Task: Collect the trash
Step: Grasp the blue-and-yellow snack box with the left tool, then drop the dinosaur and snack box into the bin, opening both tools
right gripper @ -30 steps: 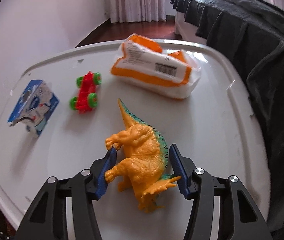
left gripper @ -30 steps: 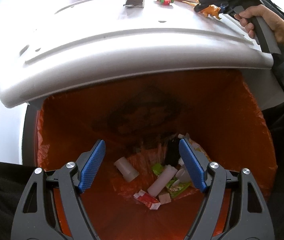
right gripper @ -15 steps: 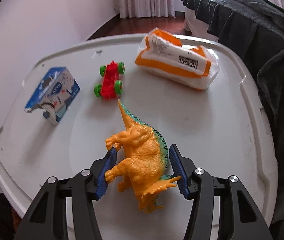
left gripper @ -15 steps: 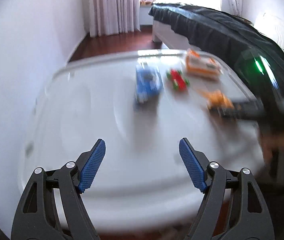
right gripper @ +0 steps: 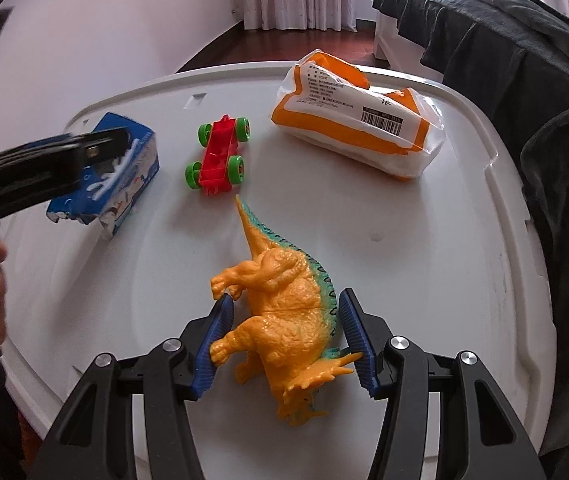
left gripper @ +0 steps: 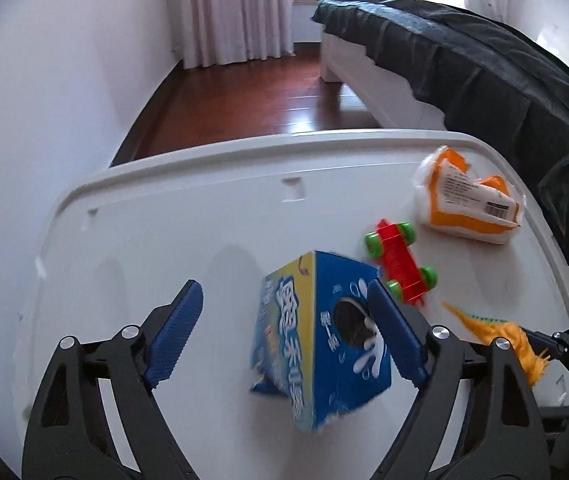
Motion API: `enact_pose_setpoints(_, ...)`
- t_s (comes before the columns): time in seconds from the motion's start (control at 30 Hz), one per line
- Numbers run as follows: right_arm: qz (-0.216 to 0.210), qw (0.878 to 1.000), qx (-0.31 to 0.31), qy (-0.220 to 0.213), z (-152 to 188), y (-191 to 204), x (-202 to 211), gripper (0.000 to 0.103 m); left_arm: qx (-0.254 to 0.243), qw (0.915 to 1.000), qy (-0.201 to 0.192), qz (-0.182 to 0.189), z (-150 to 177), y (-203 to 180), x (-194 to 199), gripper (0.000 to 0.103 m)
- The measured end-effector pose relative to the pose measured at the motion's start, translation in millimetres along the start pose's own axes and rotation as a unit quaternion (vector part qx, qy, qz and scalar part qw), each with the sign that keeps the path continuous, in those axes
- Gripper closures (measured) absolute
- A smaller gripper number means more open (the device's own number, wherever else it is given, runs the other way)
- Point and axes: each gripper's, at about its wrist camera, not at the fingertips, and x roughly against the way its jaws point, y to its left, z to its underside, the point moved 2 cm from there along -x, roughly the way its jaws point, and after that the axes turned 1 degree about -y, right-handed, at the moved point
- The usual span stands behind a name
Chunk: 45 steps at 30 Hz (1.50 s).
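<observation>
White lid [left gripper: 164, 240] | blue carton [left gripper: 324, 340] between opening left claw [left gripper: 288, 332] | right claw [right gripper: 284, 340] clamps dinosaur [right gripper: 284, 312]

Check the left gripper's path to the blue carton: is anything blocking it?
Nothing visible does. The left gripper, its jaws opening, already has the torn blue carton between its fingers, pads not pressing. The red toy car sits apart, beyond the carton.

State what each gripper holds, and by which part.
The right gripper holds the orange plastic toy dinosaur, pads on its belly and spined back. The left gripper holds nothing: its jaws are opening around the torn blue cardboard carton.
</observation>
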Motion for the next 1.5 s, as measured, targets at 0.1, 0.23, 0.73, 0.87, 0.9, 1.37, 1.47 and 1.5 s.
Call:
enact_pose_setpoints(0.1,0.0,1.0,0.002,0.0,0,0,0,0.049,-0.031,0.9993,0.005,-0.019,4,-16,-10,0.021)
enact_pose_setpoints(0.23,-0.001,1.0,-0.001,-0.001,0,0,0,0.049,-0.048,0.9986,0.007,-0.019,14,-22,-20,0.021)
enact_pose_setpoints(0.73,0.0,1.0,0.001,0.001,2,1,-1,0.049,-0.02,0.9997,0.009,0.012,10,-9,-45,0.05)
enact_pose_setpoints(0.87,0.001,1.0,-0.004,-0.001,1,0,0,0.049,-0.022,0.9997,0.01,0.003,14,-10,-37,0.051)
enact_pose_setpoints(0.9,0.001,1.0,-0.007,-0.002,1,-1,1,0.049,-0.022,0.9997,0.009,-0.001,16,-9,-31,0.051)
enact_pose_setpoints(1.37,-0.059,0.995,-0.031,-0.075,21,31,80,0.049,0.034,0.999,-0.024,-0.019,120,44,144,0.051)
enact_pose_setpoints(1.47,-0.073,0.992,-0.019,-0.098,47,53,107,0.049,0.032,0.9987,-0.03,-0.028,149,43,167,0.051)
enact_pose_setpoints(1.5,-0.076,0.992,-0.012,-0.102,58,61,114,0.049,0.031,0.9987,-0.029,-0.029,158,42,172,0.051)
